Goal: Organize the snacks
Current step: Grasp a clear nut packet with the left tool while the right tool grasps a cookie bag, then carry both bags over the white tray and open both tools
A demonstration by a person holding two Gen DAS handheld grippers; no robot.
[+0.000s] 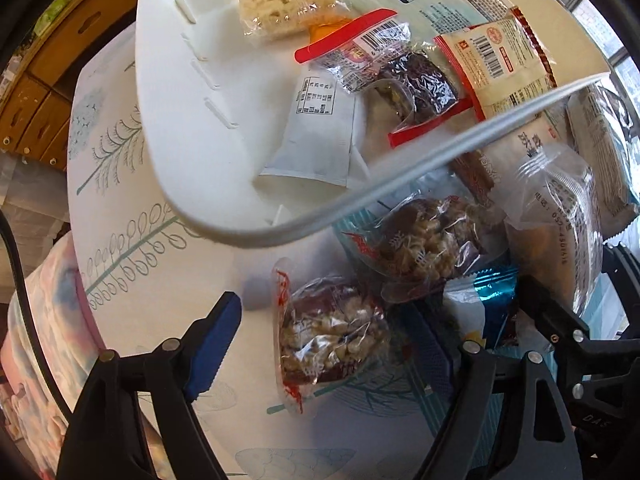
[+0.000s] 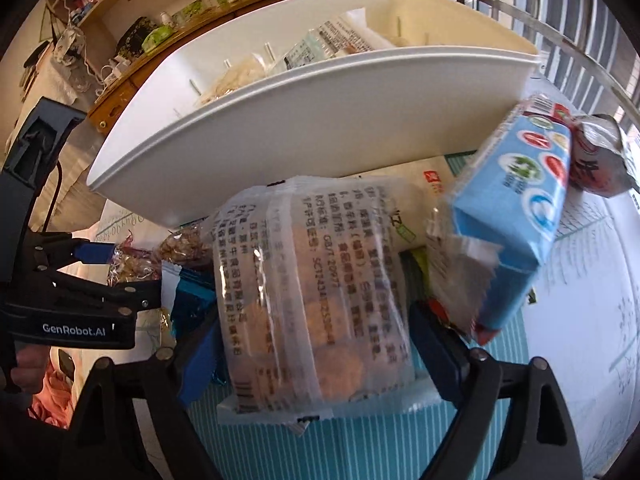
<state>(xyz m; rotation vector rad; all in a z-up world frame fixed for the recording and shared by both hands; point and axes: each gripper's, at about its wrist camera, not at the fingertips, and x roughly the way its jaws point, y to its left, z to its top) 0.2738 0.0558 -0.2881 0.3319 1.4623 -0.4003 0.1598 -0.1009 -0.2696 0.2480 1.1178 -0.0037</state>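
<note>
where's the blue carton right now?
Right wrist view, upper right: the light blue cardboard carton lies tilted on the snack pile, just right of the clear-wrapped pastry pack, below the white plastic bin.

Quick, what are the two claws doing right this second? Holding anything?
Left gripper: open, holding nothing; a nut snack packet lies between its fingers.
Right gripper: closed on a clear cake packet.

Left tool (image 2: 86, 330) body reads "GenRobot.AI" in white. Clear cookie pack (image 2: 316, 292) between the right tool's fingers: Chinese print, mirrored, w/ "GB/T 20977" legible. Clear-wrapped pack (image 1: 560, 216) in left view shows a phone no. starting "050-", rest unclear. Barcodes on red-edged pack (image 1: 360, 46) & cream pack (image 1: 500, 68); digits too small.
</note>
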